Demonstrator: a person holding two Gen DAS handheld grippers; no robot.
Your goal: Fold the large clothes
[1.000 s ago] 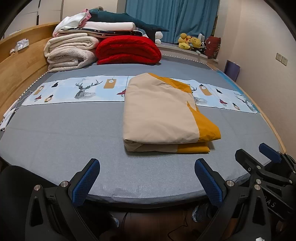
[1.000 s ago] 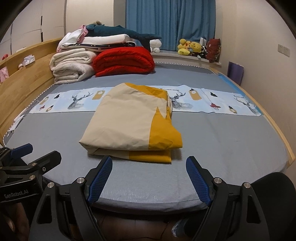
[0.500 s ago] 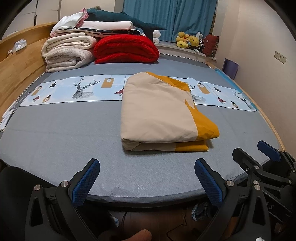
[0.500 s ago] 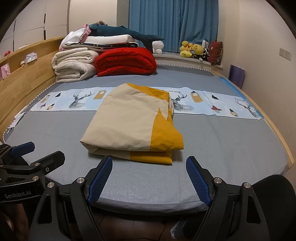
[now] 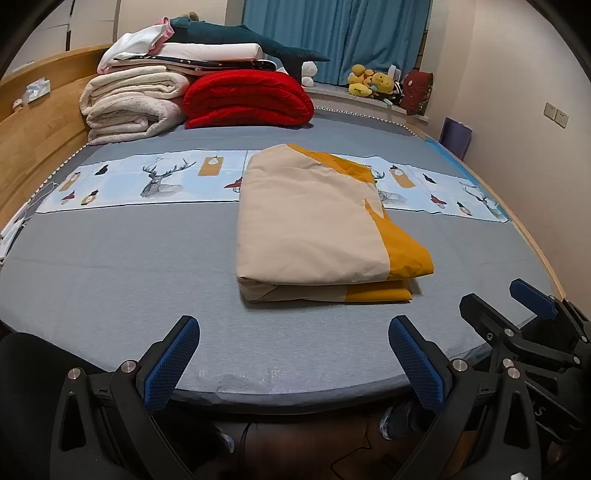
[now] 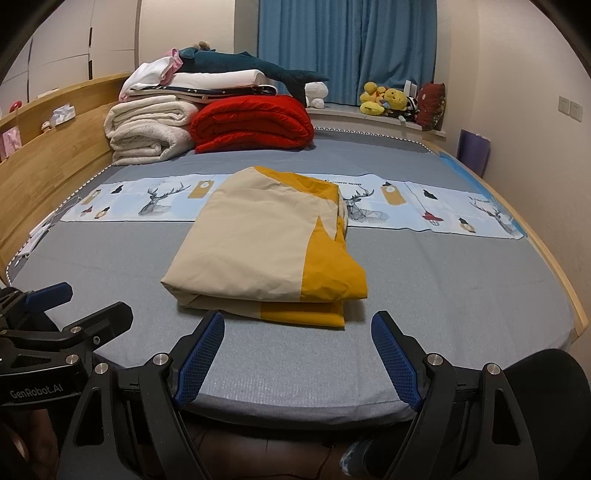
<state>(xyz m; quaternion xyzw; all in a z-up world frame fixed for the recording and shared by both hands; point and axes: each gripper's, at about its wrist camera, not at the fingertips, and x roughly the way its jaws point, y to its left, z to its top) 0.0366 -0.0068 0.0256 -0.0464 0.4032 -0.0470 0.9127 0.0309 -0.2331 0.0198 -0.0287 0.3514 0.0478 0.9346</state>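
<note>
Lately little has changed: both claws have drawn back slightly toward the bed's near edge. Left claw (image 5: 293, 363) and right claw (image 6: 297, 356) gape wide, holding nothing. Folded beige-and-yellow cloth (image 5: 314, 225) lies mid-bed (image 5: 110, 266), squared and layered; folding looks finished. Grey sheet, deer-print strip (image 5: 147, 181). Stacked blankets (image 5: 199, 99) at far left corner; blue curtains (image 5: 332, 33) beyond.

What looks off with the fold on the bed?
The folded beige-and-yellow cloth lies slightly askew on the bed; its yellow layers splay unevenly at the near right corner. Both grippers hang open, clear of it.
</note>
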